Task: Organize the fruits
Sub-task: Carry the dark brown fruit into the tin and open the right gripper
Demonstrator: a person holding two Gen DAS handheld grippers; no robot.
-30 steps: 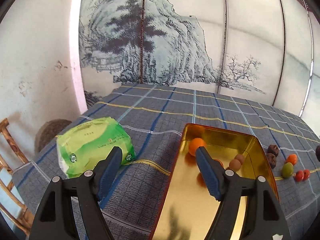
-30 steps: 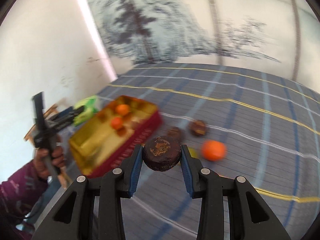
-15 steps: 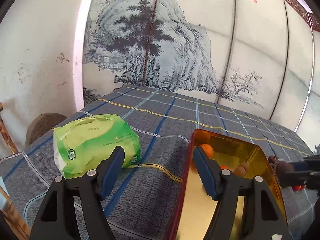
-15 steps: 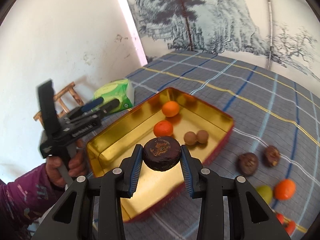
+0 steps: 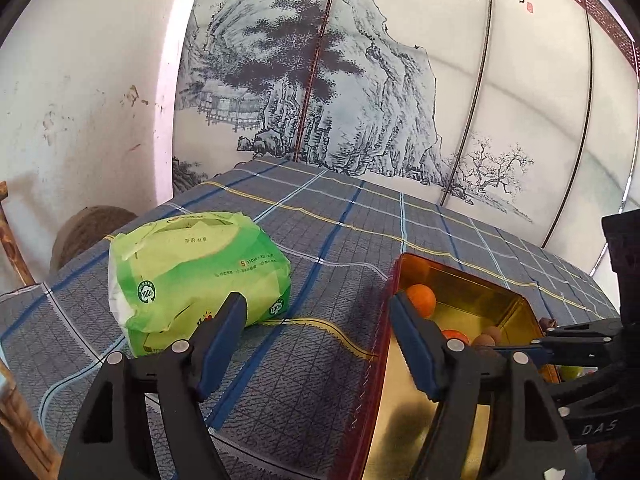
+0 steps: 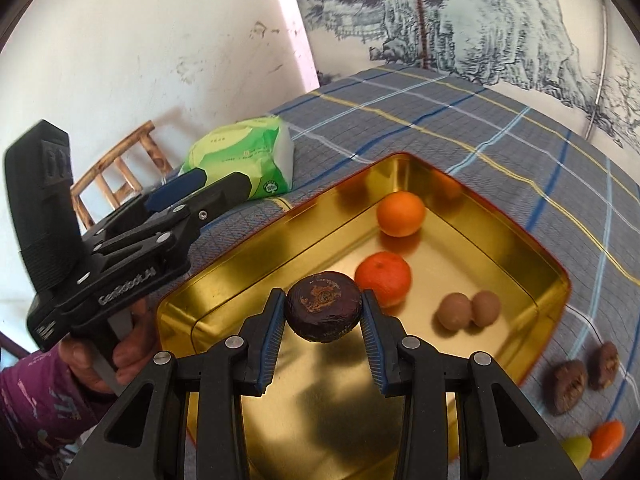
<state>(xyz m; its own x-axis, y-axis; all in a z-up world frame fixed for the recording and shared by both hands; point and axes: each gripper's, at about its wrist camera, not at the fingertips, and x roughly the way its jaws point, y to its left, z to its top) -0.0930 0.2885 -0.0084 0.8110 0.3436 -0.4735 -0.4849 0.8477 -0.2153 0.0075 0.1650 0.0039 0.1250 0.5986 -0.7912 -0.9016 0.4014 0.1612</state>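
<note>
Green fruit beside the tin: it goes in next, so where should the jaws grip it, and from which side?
Probably from above, jaws closing across its round middle. The green fruit lies on the cloth against an orange fruit, so the jaws should straddle its free sides. The right gripper holds a dark fruit over the tin.

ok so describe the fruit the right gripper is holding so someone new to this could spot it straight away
Start at the gold tin tray on the blue plaid tablecloth. Above its near end, the right gripper pinches a dark fruit between its fingers. It is the only blackish-brown, flattened round one, unlike the two oranges and two small tan balls lying in the tray.
</note>
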